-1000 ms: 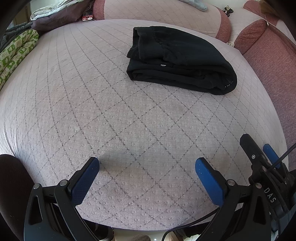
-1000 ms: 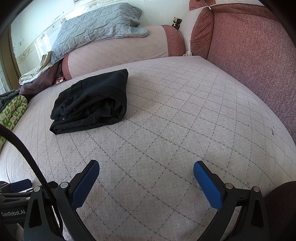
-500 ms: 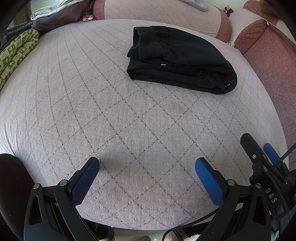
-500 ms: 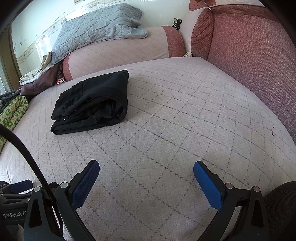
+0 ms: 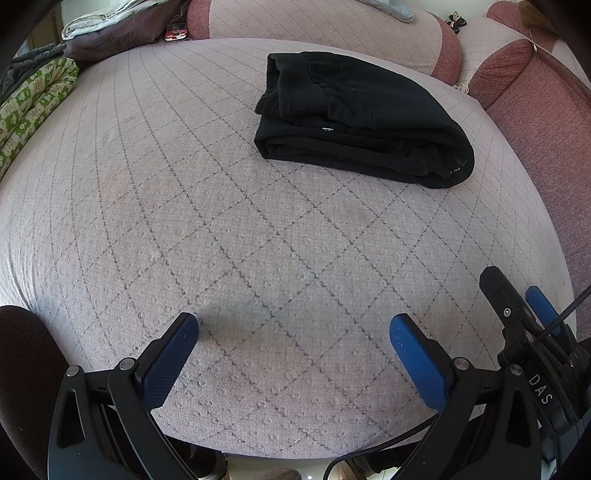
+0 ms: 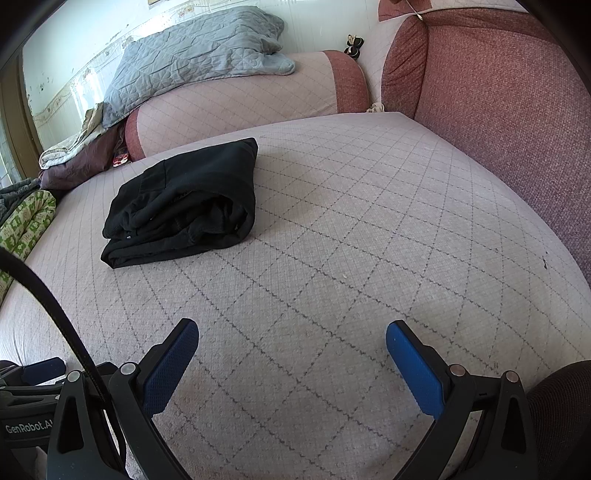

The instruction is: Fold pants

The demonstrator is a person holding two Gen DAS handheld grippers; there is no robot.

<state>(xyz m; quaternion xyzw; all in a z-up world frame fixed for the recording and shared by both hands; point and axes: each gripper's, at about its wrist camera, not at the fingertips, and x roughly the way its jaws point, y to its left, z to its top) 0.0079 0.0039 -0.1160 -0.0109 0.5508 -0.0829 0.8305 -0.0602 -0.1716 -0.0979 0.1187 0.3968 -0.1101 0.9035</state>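
Note:
Black pants (image 5: pixel 362 114) lie folded into a thick bundle on the far part of a pinkish quilted bed (image 5: pixel 221 229); they also show in the right wrist view (image 6: pixel 184 203), at the left. My left gripper (image 5: pixel 293 332) is open and empty, low over the bed's near edge, well short of the pants. My right gripper (image 6: pixel 291 339) is open and empty, also near the front edge, and it shows at the lower right of the left wrist view (image 5: pixel 524 317).
A long bolster pillow (image 6: pixel 240 99) with a grey quilt (image 6: pixel 192 55) on it runs along the far side. A reddish padded headboard (image 6: pixel 498 92) stands at the right. A green patterned blanket (image 5: pixel 33 99) and piled cloth (image 5: pixel 118 26) lie at the left.
Almost nothing has changed. The right wrist view has dropped slightly, so the pants sit a little lower in it; both grippers stay open and empty.

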